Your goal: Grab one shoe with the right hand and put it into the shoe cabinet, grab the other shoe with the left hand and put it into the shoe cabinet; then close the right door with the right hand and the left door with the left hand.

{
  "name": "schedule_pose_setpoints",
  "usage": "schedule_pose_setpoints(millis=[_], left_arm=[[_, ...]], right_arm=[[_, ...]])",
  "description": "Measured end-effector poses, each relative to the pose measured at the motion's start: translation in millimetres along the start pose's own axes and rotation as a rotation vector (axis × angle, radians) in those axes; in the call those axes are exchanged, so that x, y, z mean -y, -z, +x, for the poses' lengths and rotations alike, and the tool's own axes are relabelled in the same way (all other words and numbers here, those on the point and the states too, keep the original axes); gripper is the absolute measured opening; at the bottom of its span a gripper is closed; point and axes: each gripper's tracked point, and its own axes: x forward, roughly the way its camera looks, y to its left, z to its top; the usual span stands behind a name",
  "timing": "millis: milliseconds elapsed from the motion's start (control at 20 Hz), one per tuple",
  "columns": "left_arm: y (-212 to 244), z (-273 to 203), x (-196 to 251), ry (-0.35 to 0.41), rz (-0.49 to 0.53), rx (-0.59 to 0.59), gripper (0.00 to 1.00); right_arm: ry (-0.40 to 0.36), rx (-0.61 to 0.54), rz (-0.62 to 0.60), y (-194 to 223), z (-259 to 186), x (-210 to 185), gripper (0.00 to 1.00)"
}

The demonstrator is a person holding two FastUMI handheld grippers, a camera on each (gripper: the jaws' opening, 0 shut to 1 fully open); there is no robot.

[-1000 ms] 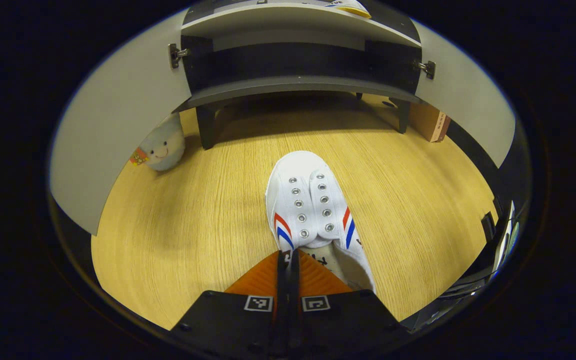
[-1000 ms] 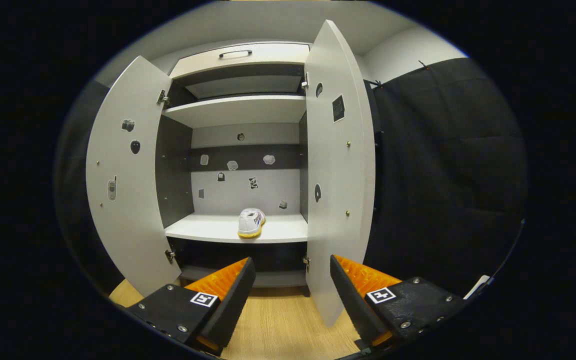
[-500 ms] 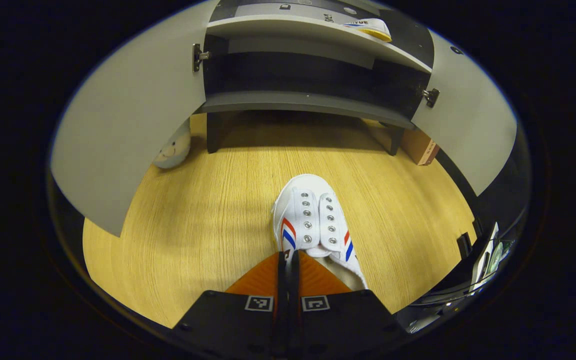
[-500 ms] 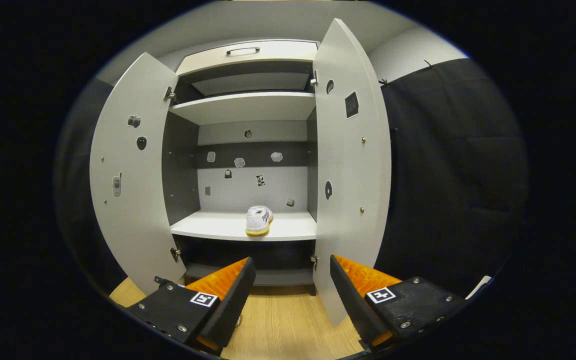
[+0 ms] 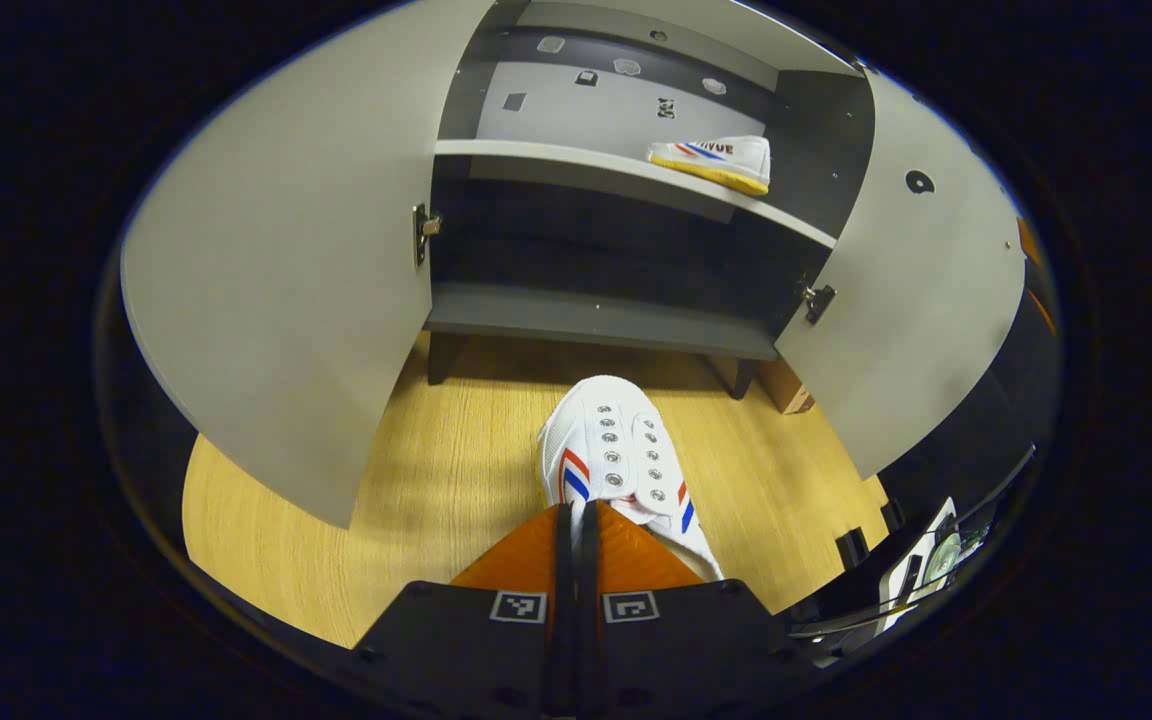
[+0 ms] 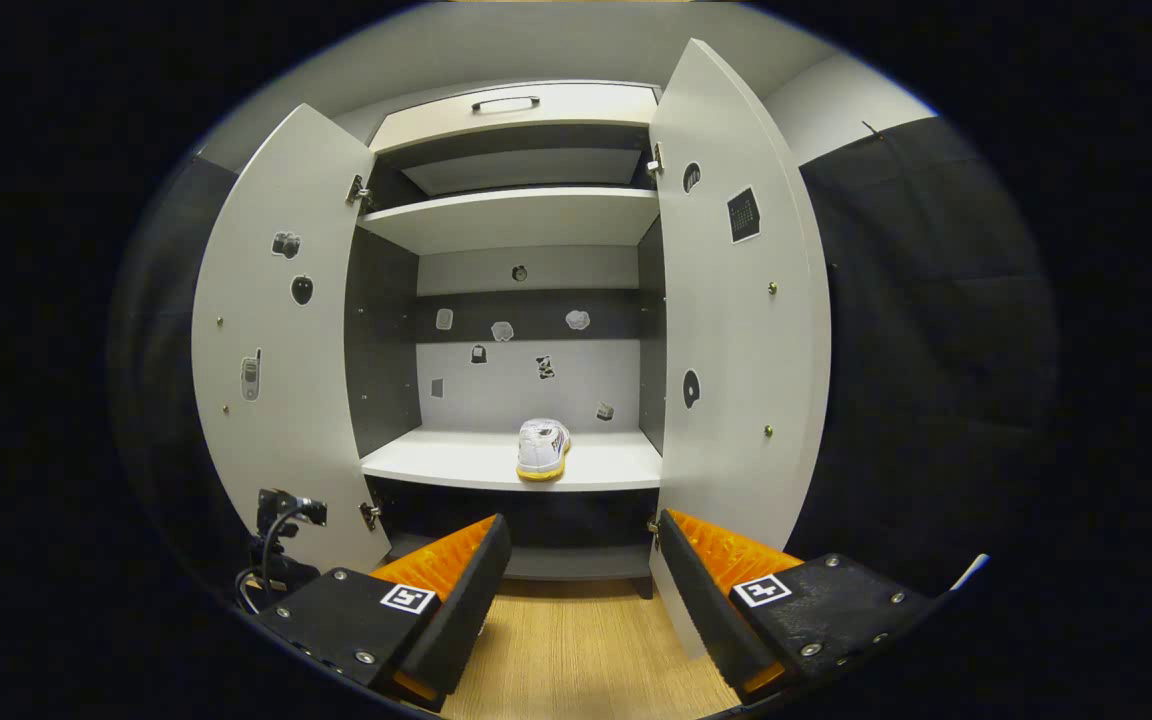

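We carry the second shoe (image 5: pixel 614 462) in the left gripper (image 5: pixel 576 520), jaws pinched narrow on its heel collar so the toe points at the shoe cabinet (image 5: pixel 596 320); it hangs over the wooden floor (image 5: pixel 416 500) just before the cabinet's base; the first shoe (image 6: pixel 543 448) sits on the middle shelf (image 6: pixel 456 462); the right gripper (image 6: pixel 581 590) waits wide and empty before the cabinet, both doors open.
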Motion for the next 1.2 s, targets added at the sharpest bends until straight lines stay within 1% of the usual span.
schedule_pose_setpoints(millis=[50,100,200,300,350,450,500,550,600,650,700,800,850,950,1000,1050,1100,1150,1200], left_arm=[[-17.4,-6.0,2.8,0.009,0.0,0.032,0.07],[-28.5,-7.4,0.9,-0.001,0.007,0.048,0.06],[-37.5,7.2,3.2,-0.003,0.027,0.073,0.06],[-20.2,26.5,-1.6,-0.005,0.036,0.024,0.06],[-11.3,34.2,-0.1,0.011,0.022,0.003,0.06],[-3.1,52.4,5.7,0.034,0.017,-0.015,0.06],[-7.5,56.3,-1.4,0.015,0.052,0.013,0.06],[-0.9,60.5,-9.2,0.007,0.092,0.002,0.06],[14.2,58.7,-15.1,0.004,0.105,-0.027,0.05],[28.7,55.8,-13.8,0.025,0.107,-0.058,0.06],[43.6,50.1,-16.1,0.032,0.097,-0.093,0.06],[67.3,39.6,-12.1,0.094,0.055,-0.137,0.07],[75.5,40.2,-15.4,0.103,0.043,-0.144,0.07],[99.6,55.9,-24.6,0.077,0.03,-0.187,0.08],[109.4,61.0,-30.1,0.06,0.026,-0.217,0.34],[117.6,63.9,-31.5,0.043,0.032,-0.218,0.48],[115.4,65.9,-30.1,0.034,0.045,-0.201,0.71],[114.0,68.1,-29.2,0.027,0.058,-0.193,0.71],[114.7,65.6,-33.3,0.007,0.071,-0.191,0.69]], right_arm=[[-0.004,0.004,0.002,-1.0,0.8,-0.7,0.93],[-0.004,0.005,0.006,-0.4,2.4,-1.0,0.93],[-0.012,0.003,0.018,3.3,5.0,-2.3,0.93],[-0.016,-0.007,0.02,9.5,8.2,-2.2,0.93],[-0.017,-0.014,0.017,12.8,9.8,-1.5,0.93],[-0.013,-0.019,0.015,17.2,11.8,1.3,0.93],[-0.013,-0.021,0.019,19.9,13.4,2.1,0.93],[-0.014,-0.03,0.026,23.9,14.1,2.5,0.93],[-0.024,-0.039,0.031,29.4,13.4,1.2,0.93],[-0.031,-0.047,0.029,34.0,12.7,0.6,0.93],[-0.029,-0.056,0.023,38.6,11.8,2.2,0.93],[-0.025,-0.068,0.012,48.6,9.7,4.6,0.93],[-0.025,-0.073,0.015,52.0,9.1,5.7,0.93],[-0.025,-0.092,0.032,60.8,9.4,5.6,0.93],[-0.023,-0.101,0.041,64.9,9.0,6.0,0.93],[-0.023,-0.108,0.047,67.9,8.4,6.1,0.93],[-0.019,-0.112,0.048,69.9,7.6,7.9,0.93],[-0.014,-0.114,0.046,71.7,5.0,10.2,0.93],[-0.009,-0.117,0.044,73.2,3.4,12.8,0.93]])
